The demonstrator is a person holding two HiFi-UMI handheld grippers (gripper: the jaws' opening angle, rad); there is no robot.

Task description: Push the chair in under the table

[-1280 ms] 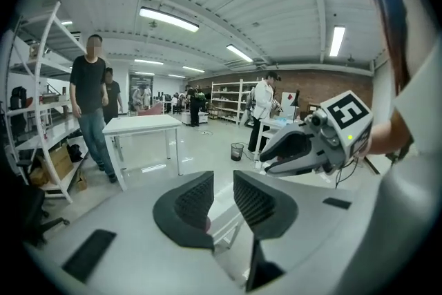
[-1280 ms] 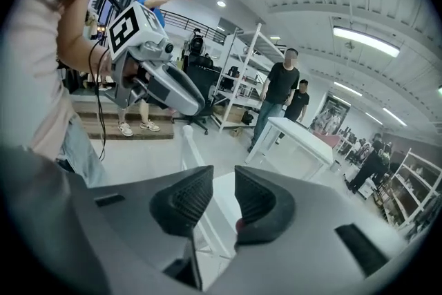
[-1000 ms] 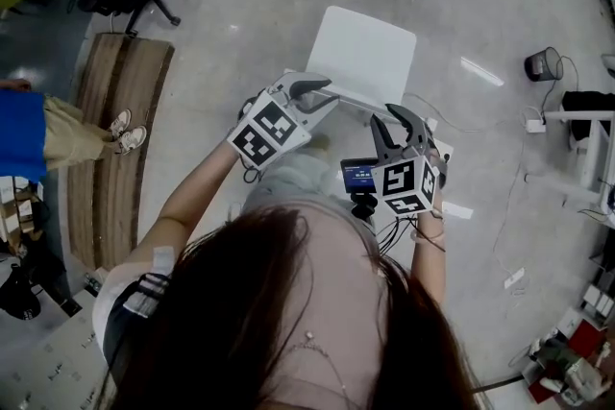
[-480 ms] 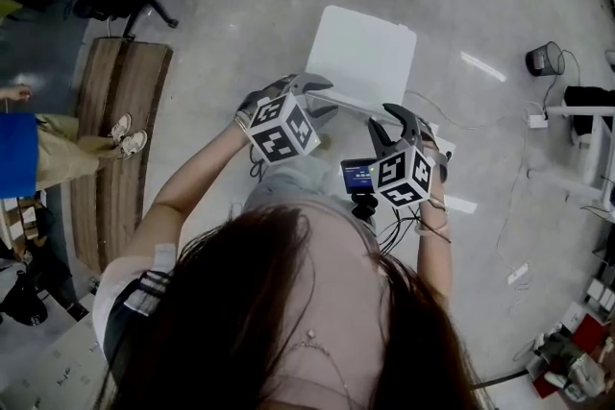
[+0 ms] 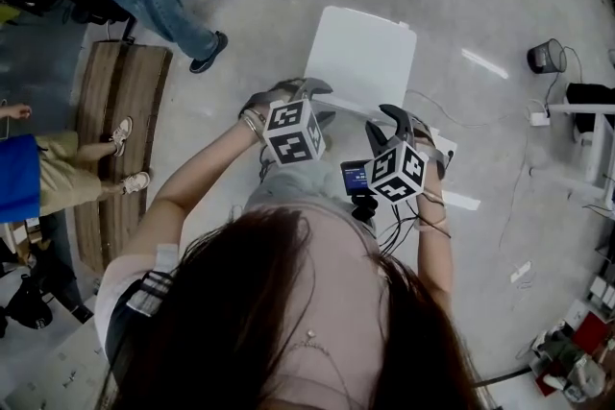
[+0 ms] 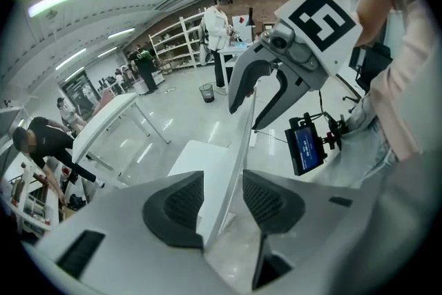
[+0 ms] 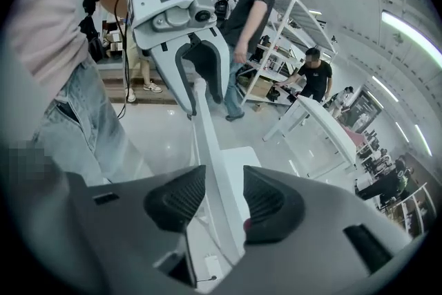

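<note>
**Both grippers straddle the top of a white chair's backrest, jaws easing apart**

The chair (image 5: 360, 53) stands on the grey floor (image 5: 240, 14) just in front of the person, with its seat pointing away from them and towards a white table (image 6: 110, 117) that is clear of it. The left gripper (image 5: 322, 103) and the right gripper (image 5: 380, 122) point steeply down over the backrest (image 6: 238, 148). Each has the thin top edge between its dark ribbed pads. Both pairs of jaws are spread and opening, with a gap showing beside the edge, so neither is pinching it. Each marker cube (image 5: 294, 132) carries bold black-and-white square patterns and no words. A small screen (image 5: 356, 176) at the person's waist glows blue, but its print is too small to read.
</note>
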